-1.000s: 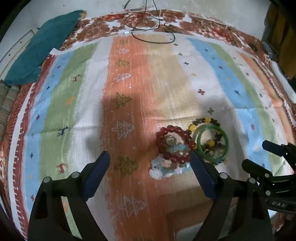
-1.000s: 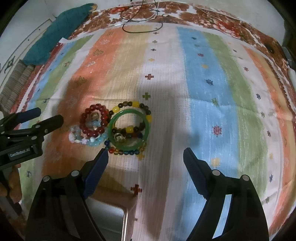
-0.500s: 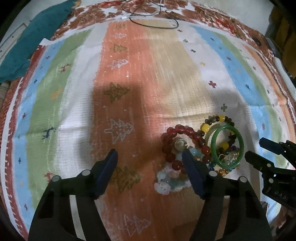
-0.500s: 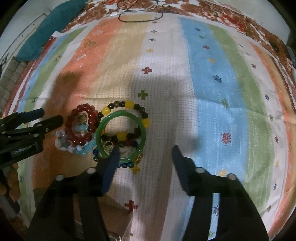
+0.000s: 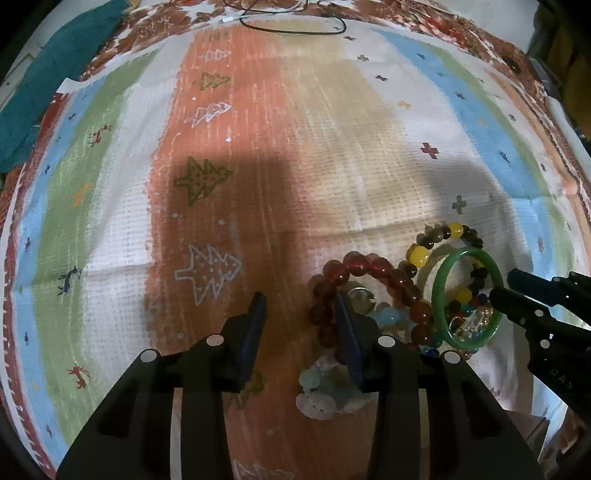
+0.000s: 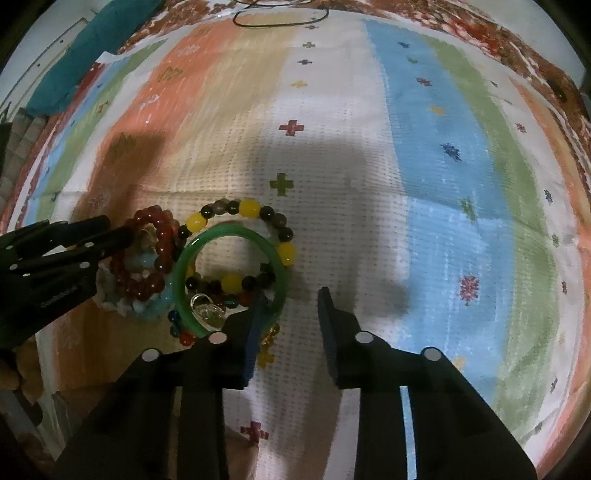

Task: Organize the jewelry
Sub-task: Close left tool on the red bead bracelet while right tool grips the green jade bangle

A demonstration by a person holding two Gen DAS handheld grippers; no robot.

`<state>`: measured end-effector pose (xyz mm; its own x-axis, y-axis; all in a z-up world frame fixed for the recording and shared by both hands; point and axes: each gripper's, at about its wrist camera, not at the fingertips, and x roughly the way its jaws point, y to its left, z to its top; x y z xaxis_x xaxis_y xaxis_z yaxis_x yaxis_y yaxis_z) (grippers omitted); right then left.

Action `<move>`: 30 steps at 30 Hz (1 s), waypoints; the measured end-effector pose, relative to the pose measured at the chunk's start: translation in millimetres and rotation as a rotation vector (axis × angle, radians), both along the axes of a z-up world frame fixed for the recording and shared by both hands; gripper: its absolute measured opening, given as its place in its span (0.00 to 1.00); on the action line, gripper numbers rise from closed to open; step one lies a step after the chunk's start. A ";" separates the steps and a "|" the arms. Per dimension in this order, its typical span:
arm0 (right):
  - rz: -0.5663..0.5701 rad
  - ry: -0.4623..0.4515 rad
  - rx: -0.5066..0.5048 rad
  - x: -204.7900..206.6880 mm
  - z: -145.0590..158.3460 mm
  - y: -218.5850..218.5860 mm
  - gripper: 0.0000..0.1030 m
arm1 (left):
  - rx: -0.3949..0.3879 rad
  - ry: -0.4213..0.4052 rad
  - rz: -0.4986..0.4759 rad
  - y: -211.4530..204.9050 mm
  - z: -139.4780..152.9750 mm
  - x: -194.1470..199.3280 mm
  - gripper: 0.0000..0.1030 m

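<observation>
A pile of bracelets lies on the striped cloth. It holds a green bangle, a red bead bracelet, a yellow-and-dark bead bracelet and a pale blue-white bead bracelet. My left gripper is partly open, its right finger at the red bracelet's left rim, nothing held. My right gripper is partly open, its left finger at the green bangle's near right rim, nothing held. Each gripper shows in the other's view, the right and the left.
The striped patterned cloth covers the surface. A black cable lies at the far edge. A teal cloth lies at the far left. A box edge shows near the bottom left.
Both grippers have moved down and closer to the bracelet pile. Both pairs of jaws have narrowed from wide open to partly open.
</observation>
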<state>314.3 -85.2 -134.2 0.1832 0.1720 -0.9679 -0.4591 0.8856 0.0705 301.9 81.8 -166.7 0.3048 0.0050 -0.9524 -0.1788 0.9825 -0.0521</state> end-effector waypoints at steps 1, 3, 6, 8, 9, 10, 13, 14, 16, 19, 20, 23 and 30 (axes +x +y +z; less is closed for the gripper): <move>0.006 0.003 0.000 0.1 -1.6 2.0 0.24 | 0.000 0.001 0.000 -0.3 -1.0 0.1 0.38; 0.015 0.001 -0.002 -0.4 -2.8 5.1 0.20 | 0.004 0.002 -0.004 -1.9 -4.0 1.0 0.38; 0.016 -0.020 -0.009 -0.2 -0.6 6.4 0.10 | 0.012 0.002 -0.009 -4.8 -6.6 3.0 0.31; 0.024 -0.028 -0.018 -0.7 -2.0 7.4 0.09 | 0.004 0.001 -0.011 -4.9 -8.7 7.3 0.23; 0.027 -0.030 -0.018 -0.8 -2.6 7.4 0.09 | -0.003 -0.001 -0.010 -4.4 -9.4 8.5 0.15; 0.024 -0.029 -0.015 -0.2 -2.5 6.9 0.09 | -0.011 0.000 -0.003 -3.3 -9.7 9.4 0.15; 0.025 -0.033 -0.008 0.8 1.4 6.4 0.08 | -0.015 -0.002 0.002 -2.9 -7.9 11.3 0.13; 0.027 -0.038 -0.006 0.6 3.8 6.6 0.08 | -0.018 -0.005 0.005 -2.8 -6.1 10.9 0.13; 0.032 -0.051 -0.006 -0.3 7.9 7.3 0.08 | -0.013 -0.016 0.008 -3.4 -1.1 9.5 0.13; 0.033 -0.058 -0.004 -4.2 11.8 5.0 0.08 | -0.004 -0.038 0.013 -6.6 9.7 3.6 0.13; 0.033 -0.061 -0.005 -5.3 12.7 4.4 0.08 | -0.002 -0.044 0.014 -7.1 13.2 1.6 0.13; 0.025 -0.077 -0.008 -9.2 18.1 2.1 0.08 | 0.003 -0.066 0.012 -10.7 24.5 -6.7 0.13; 0.012 -0.111 0.029 -16.1 38.5 -5.3 0.08 | -0.008 -0.104 0.008 -19.0 49.2 -18.2 0.13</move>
<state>298.2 -90.4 -95.7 0.2868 0.2026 -0.9363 -0.4756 0.8785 0.0444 283.7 62.8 -117.5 0.4020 0.0006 -0.9156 -0.1801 0.9805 -0.0784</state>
